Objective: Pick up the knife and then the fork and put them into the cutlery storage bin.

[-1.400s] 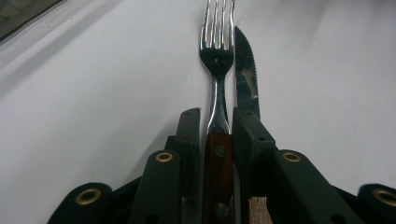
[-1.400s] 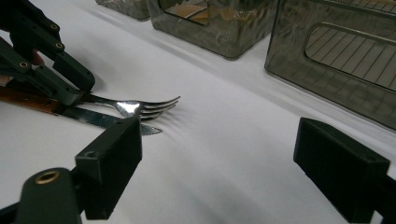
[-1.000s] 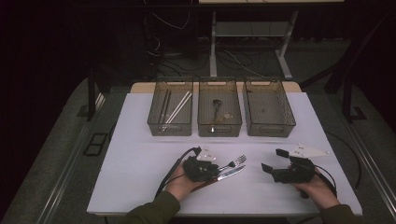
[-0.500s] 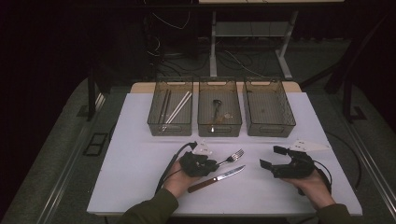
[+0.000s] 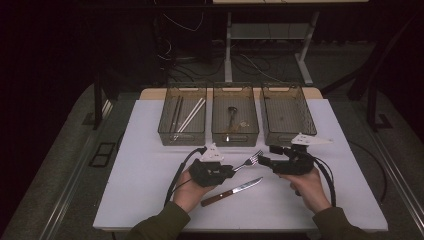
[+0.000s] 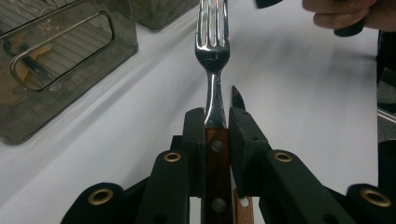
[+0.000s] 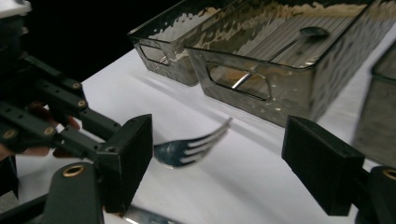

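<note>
My left gripper (image 5: 231,170) is shut on the wooden handle of a fork (image 5: 251,160), which it holds a little above the white table (image 5: 150,165) with the tines pointing right. In the left gripper view the jaws (image 6: 216,119) clamp the fork (image 6: 212,51) just where the handle ends. A wooden-handled knife (image 5: 232,191) lies on the table below it, and its tip (image 6: 236,95) shows beside the jaws. My right gripper (image 5: 266,156) is open, facing left, and the fork's tines (image 7: 191,147) sit between its two jaws (image 7: 224,158) without touching them.
Three grey see-through bins stand in a row at the back. The left bin (image 5: 165,131) holds chopsticks, the middle bin (image 5: 235,136) a spoon (image 7: 306,33), and the right bin (image 5: 306,131) looks bare. Cables trail from both grippers.
The left gripper has lifted the fork away from the knife, which stays on the table. The right gripper has moved left until its open jaws flank the tines.
</note>
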The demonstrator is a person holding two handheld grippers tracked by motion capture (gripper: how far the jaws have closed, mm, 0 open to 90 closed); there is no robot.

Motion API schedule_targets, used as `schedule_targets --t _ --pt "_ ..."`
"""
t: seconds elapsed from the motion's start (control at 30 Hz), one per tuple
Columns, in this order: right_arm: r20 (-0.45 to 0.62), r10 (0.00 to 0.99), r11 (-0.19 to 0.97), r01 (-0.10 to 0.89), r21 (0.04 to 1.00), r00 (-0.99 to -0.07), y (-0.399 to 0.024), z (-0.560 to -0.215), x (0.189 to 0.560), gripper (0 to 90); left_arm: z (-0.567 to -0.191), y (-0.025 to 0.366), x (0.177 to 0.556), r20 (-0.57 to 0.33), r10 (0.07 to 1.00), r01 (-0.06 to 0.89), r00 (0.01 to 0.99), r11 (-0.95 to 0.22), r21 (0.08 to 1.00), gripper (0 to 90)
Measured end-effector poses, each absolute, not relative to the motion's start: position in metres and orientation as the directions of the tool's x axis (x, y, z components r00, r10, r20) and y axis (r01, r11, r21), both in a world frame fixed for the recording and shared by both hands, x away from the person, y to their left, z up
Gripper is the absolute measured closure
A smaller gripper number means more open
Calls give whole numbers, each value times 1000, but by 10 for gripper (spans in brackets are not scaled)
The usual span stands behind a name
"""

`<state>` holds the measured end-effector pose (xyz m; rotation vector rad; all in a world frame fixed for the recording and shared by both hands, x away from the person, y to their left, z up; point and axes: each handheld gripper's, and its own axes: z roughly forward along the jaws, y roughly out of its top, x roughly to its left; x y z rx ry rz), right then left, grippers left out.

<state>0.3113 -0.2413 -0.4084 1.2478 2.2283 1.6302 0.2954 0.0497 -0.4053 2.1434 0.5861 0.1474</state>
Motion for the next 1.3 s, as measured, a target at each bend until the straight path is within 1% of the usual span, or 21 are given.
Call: schedule_targets --t 0.1,0.17,0.2,0.4,0.5,0.6,0.73,0.93,1.03,1.17,1.27,1.3 --pt "374 656 88 559 824 -655 -230 -411 316 309 -404 51 295 -99 466 351 879 -492 797 772" --pt "398 635 87 573 815 -662 -226 -414 319 394 -403 51 294 -99 472 351 876 -483 802 772" --pt "408 628 87 581 809 -662 -224 -416 319 419 -403 52 294 -94 472 347 877 -485 803 772" --pt "450 597 72 604 794 -664 -216 -420 324 515 -402 53 294 -91 477 343 874 -473 812 772" --pt "459 583 71 604 794 -670 -214 -421 324 580 -402 53 294 -91 473 340 876 -472 814 771" --pt "458 584 66 601 796 -671 -214 -420 324 624 -402 54 294 -91 474 337 876 -466 818 771" --pt "472 574 50 604 795 -669 -216 -418 324 661 -401 53 294 -88 473 332 877 -464 821 771" --pt "481 551 9 581 814 -682 -221 -413 323 792 -403 51 293 -87 460 321 884 -461 827 770" --pt "475 538 7 568 823 -696 -223 -407 322 814 -402 49 292 -89 457 316 885 -451 834 769" --pt "467 536 -3 551 834 -704 -221 -401 323 837 -403 48 292 -118 451 323 885 -410 853 760" --pt "488 515 -27 556 831 -704 -219 -397 326 858 -403 47 292 -114 428 308 897 -420 854 738" --pt "483 523 -24 554 832 -703 -217 -396 326 862 -403 47 292 -104 423 299 900 -427 853 712"
